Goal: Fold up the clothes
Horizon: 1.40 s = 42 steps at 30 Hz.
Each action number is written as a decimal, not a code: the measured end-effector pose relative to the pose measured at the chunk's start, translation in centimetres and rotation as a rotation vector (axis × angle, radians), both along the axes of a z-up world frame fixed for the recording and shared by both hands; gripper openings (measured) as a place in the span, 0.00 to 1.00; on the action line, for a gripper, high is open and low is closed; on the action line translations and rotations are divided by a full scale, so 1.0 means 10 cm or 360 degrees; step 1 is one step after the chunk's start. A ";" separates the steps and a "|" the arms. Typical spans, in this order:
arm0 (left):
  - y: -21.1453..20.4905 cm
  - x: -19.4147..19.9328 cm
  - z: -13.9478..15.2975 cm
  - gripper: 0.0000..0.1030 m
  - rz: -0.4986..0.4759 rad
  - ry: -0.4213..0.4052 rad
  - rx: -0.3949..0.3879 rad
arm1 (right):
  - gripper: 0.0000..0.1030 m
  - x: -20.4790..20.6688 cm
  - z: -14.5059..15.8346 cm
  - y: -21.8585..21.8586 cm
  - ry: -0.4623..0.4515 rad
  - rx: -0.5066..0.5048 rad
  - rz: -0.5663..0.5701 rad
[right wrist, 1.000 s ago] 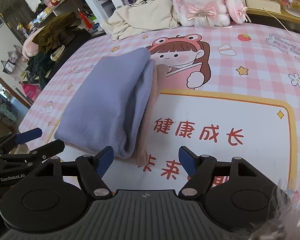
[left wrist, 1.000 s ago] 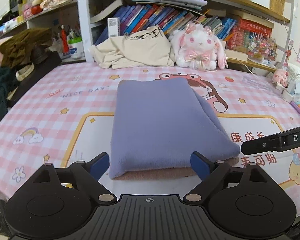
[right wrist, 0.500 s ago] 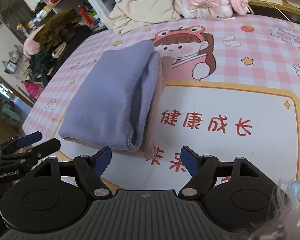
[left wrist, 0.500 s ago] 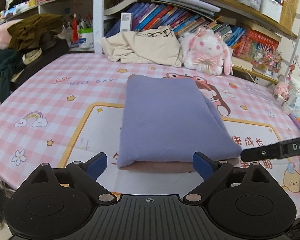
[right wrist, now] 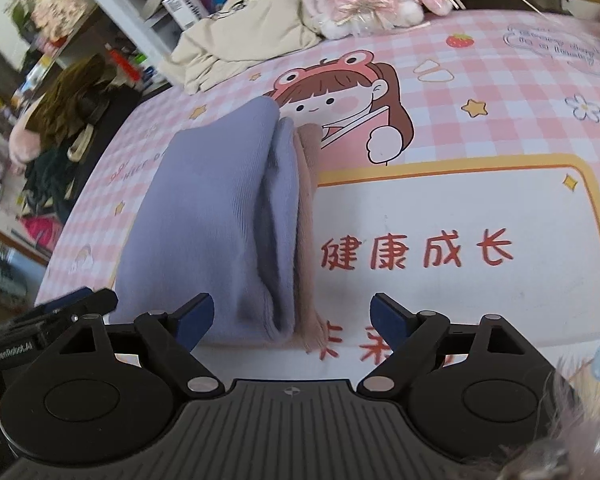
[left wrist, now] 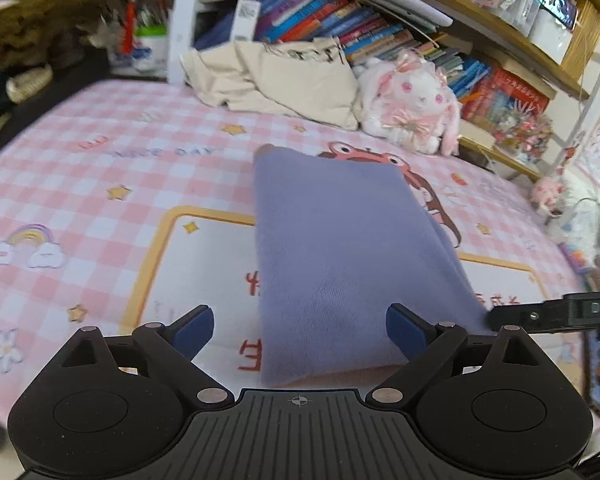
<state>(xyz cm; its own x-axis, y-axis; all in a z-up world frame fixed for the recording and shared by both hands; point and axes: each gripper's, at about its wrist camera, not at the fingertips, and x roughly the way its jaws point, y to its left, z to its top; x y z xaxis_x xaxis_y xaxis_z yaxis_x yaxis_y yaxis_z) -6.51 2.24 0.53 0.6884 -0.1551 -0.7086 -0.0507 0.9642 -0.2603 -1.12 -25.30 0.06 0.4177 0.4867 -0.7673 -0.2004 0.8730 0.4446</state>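
Garments folded on the pink checked tablecloth (right wrist: 500,80) number one stack: a lavender fleece piece (left wrist: 340,248) laid over a tan layer (right wrist: 306,216) whose edge shows along the right side and near end. One cream garment (left wrist: 292,80) is heaped at the far edge beside one white plush rabbit (left wrist: 412,108). Two grippers are seen. The left gripper (left wrist: 300,330) is held wide apart at the near end of the stack, nothing pressed between its blue pads. The right gripper (right wrist: 292,318), jaws just widened, stands open over the stack's near right corner, gripping nothing. Bare cloth is left to the right of the stack.
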 end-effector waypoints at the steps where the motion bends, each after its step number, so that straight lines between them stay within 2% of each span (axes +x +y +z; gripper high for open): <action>1: 0.03 0.04 -0.03 0.92 -0.0012 0.0016 -0.0040 | 0.83 0.03 -0.02 0.02 0.0008 0.0002 -0.0024; 5: 0.18 0.24 -0.13 0.90 -0.0038 0.0078 -0.0241 | 0.82 0.22 -0.13 0.04 0.0077 0.0096 -0.0121; 6: 0.22 0.29 -0.15 0.90 -0.0032 0.0092 -0.0286 | 0.78 0.27 -0.16 0.05 0.0103 0.0130 -0.0139; 11: 0.35 0.53 -0.25 0.81 0.0012 0.0171 -0.0406 | 0.67 0.43 -0.27 0.07 0.0189 0.0224 -0.0227; 14: 0.42 0.63 -0.32 0.81 -0.0010 0.0223 -0.0489 | 0.67 0.46 -0.29 0.11 0.0191 0.0239 -0.0235; 15: 0.43 0.66 -0.34 0.80 -0.0023 0.0234 -0.0514 | 0.63 0.47 -0.30 0.13 0.0187 0.0236 -0.0231; 18: 0.47 0.71 -0.39 0.65 -0.0065 0.0263 -0.0599 | 0.50 0.47 -0.31 0.22 0.0177 0.0219 -0.0210; 20: 0.46 0.73 -0.40 0.60 -0.0080 0.0279 -0.0609 | 0.43 0.44 -0.28 0.31 0.0120 0.0139 -0.0177; 21: 0.44 0.74 -0.39 0.59 -0.0095 0.0279 -0.0587 | 0.34 0.41 -0.25 0.35 0.0072 0.0096 -0.0153; 24: 0.39 0.75 -0.32 0.55 -0.0140 0.0269 -0.0494 | 0.25 0.24 -0.01 0.58 -0.0178 -0.0136 0.0004; 26: 0.34 0.74 -0.26 0.54 -0.0180 0.0251 -0.0385 | 0.24 0.09 0.12 0.71 -0.0328 -0.0242 0.0118; 28: 0.30 0.74 -0.21 0.54 -0.0229 0.0237 -0.0295 | 0.24 0.03 0.14 0.74 -0.0343 -0.0265 0.0144; 29: 0.31 0.74 -0.21 0.55 -0.0239 0.0243 -0.0300 | 0.24 0.07 0.10 0.69 -0.0277 -0.0242 0.0103; 30: 0.33 0.75 -0.21 0.56 -0.0244 0.0254 -0.0321 | 0.26 0.11 0.05 0.64 -0.0212 -0.0218 0.0063; 33: 0.40 0.75 -0.25 0.59 -0.0252 0.0279 -0.0389 | 0.43 0.25 -0.09 0.43 0.0003 -0.0064 -0.0102; 36: 0.48 0.78 -0.33 0.60 -0.0238 0.0313 -0.0503 | 0.52 0.32 -0.18 0.33 0.0101 0.0061 -0.0178; 39: 0.56 0.83 -0.43 0.61 -0.0212 0.0354 -0.0639 | 0.54 0.38 -0.26 0.33 0.0147 0.0130 -0.0208; 40: 0.56 0.84 -0.44 0.60 -0.0212 0.0356 -0.0657 | 0.54 0.38 -0.26 0.35 0.0139 0.0142 -0.0210; 42: 0.52 0.84 -0.43 0.57 -0.0232 0.0352 -0.0621 | 0.46 0.38 -0.26 0.40 0.0131 0.0152 -0.0184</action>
